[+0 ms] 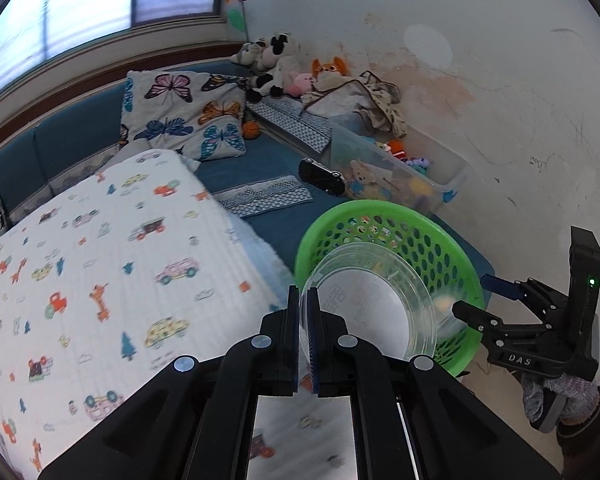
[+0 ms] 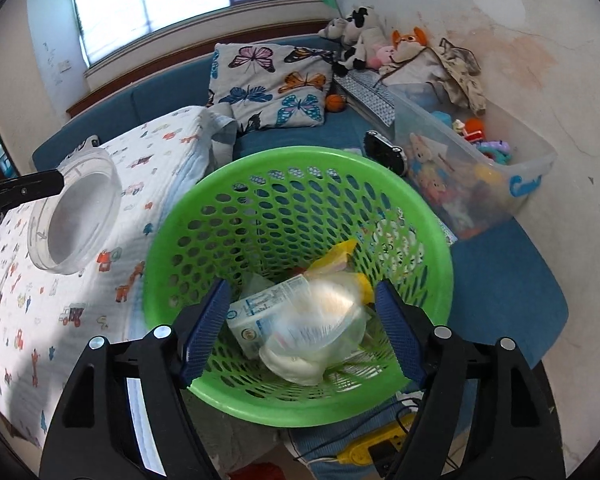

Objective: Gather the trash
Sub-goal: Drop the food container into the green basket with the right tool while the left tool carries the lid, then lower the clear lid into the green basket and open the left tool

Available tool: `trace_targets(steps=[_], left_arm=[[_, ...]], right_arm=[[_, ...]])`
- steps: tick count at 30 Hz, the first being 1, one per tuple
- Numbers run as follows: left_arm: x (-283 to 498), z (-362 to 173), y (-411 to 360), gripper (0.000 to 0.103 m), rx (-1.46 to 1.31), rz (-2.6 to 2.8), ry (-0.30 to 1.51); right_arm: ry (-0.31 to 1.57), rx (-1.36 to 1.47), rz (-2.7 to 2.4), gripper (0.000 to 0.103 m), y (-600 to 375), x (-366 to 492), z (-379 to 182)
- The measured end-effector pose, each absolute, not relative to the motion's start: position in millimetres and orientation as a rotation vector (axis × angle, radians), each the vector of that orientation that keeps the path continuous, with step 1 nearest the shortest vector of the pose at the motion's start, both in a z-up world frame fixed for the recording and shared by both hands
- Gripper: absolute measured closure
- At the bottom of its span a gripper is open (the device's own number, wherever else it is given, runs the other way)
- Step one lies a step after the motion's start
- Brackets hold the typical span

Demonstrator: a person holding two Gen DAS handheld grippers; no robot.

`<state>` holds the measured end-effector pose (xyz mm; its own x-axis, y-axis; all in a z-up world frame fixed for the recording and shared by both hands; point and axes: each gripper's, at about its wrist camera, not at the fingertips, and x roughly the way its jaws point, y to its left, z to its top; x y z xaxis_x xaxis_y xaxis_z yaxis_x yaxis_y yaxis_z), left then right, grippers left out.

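Daylight enters through the window [image 1: 80, 12] at the upper left of both views, and its panes are washed out almost to white. The room is evenly bright, with soft shadows only. A dim patch lies on the printed blanket [image 2: 40, 312] at lower left of the right wrist view. The plastic bag [image 2: 320, 320] low in that frame is smeared by motion blur. Strong fisheye bending curves the edges, and the corners go black.

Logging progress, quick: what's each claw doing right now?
Left claw: closed on the clear plastic lid.
Right claw: open, holding nothing, above the green basket.
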<state>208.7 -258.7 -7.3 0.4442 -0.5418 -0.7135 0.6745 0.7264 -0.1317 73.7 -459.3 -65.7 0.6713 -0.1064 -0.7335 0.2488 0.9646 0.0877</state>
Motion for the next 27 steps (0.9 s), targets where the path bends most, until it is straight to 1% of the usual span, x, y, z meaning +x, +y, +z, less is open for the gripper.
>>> trace_targets(steps=[13,21,27], left_arm=[[207.5,-25.2,-311.8,0.099,0.233,-0.778,0.835],[206.7,-36.9,-325.9,0.099,0.245,-0.780,0.865],[205.1,-39.7,-329.8,0.095,0.242,-0.788,0.875]], right_arm=[[0.793,0.200,-0.211,0.027,-471.2,51.4,-58.8],[0.793,0.208,-0.207,0.027,-471.6,46.4,-60.3],[0.794,0.212,-0.193,0.027,-466.6,47.3,-61.2]])
